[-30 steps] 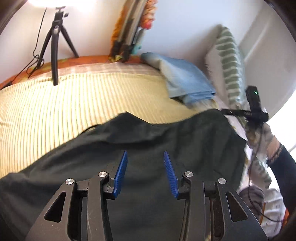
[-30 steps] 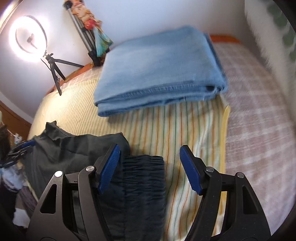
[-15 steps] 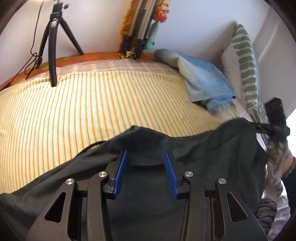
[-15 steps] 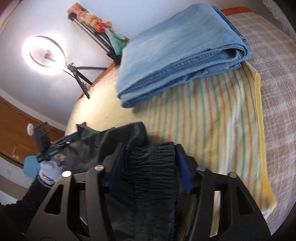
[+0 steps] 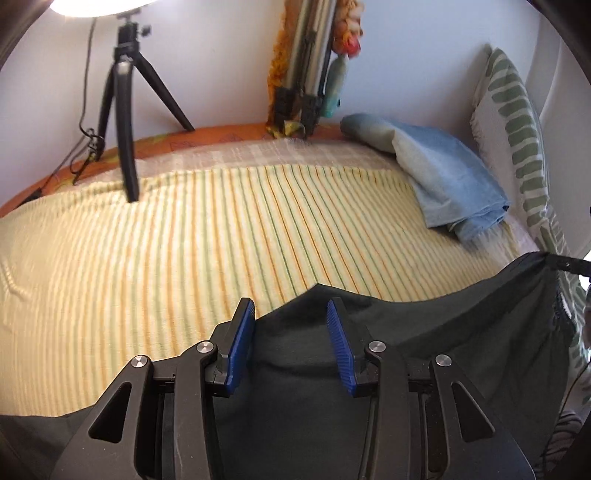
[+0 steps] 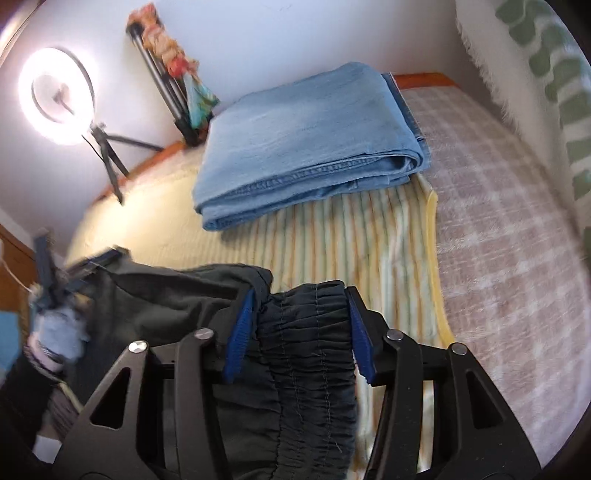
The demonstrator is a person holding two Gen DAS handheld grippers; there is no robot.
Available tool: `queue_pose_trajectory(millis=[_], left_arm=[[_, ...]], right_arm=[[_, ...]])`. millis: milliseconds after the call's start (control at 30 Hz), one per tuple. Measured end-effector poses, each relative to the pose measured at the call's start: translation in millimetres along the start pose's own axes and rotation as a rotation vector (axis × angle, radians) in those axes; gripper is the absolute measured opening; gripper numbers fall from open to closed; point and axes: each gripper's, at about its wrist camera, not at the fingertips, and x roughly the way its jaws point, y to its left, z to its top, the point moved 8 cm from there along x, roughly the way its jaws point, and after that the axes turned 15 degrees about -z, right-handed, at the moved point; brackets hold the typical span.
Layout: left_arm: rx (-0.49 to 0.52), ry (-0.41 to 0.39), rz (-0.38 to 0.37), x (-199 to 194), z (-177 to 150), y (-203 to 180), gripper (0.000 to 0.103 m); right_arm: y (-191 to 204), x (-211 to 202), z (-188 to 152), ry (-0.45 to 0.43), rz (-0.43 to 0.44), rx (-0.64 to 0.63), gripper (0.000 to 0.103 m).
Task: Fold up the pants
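Dark, near-black pants (image 6: 306,369), gathered elastic waistband bunched between right gripper (image 6: 301,332) pads, pinched tight. Left gripper (image 5: 291,345) w/ fabric between its 2 pads; can't tell if clamped. Striped yellow blanket (image 5: 184,240) bare beyond; folded jeans (image 6: 306,147) far. No legible writing.

Dark pants (image 5: 424,369) cut off at lower edge, left tool (image 6: 55,273) motion-blurred, ring light (image 5: 99,3) cropped at top
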Motion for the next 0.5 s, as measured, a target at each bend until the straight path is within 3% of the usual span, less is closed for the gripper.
queue_pose_trajectory(millis=[67,167,333,500], left_arm=[[-0.006,-0.036,-0.003,-27.0,5.2,2.9,0.039],[-0.025,-0.084,-0.017,-71.6,9.4,6.5,0.039],[-0.001,-0.162,0.035,-170.6,6.8,13.3,0.043],[-0.030,-0.243,0.116,-259.1,-7.9,33.3,0.045]], right_arm=[[4.9,-11.9,6.1,-0.036,-0.048,-0.024,0.057],[14.1,-35.8,17.8,-0.099,-0.054,-0.058,0.061],[76.2,-61.1,32.4,-0.137,0.063,-0.174,0.062],[161.9,-45.3,36.8,-0.095,0.211,-0.300,0.062]])
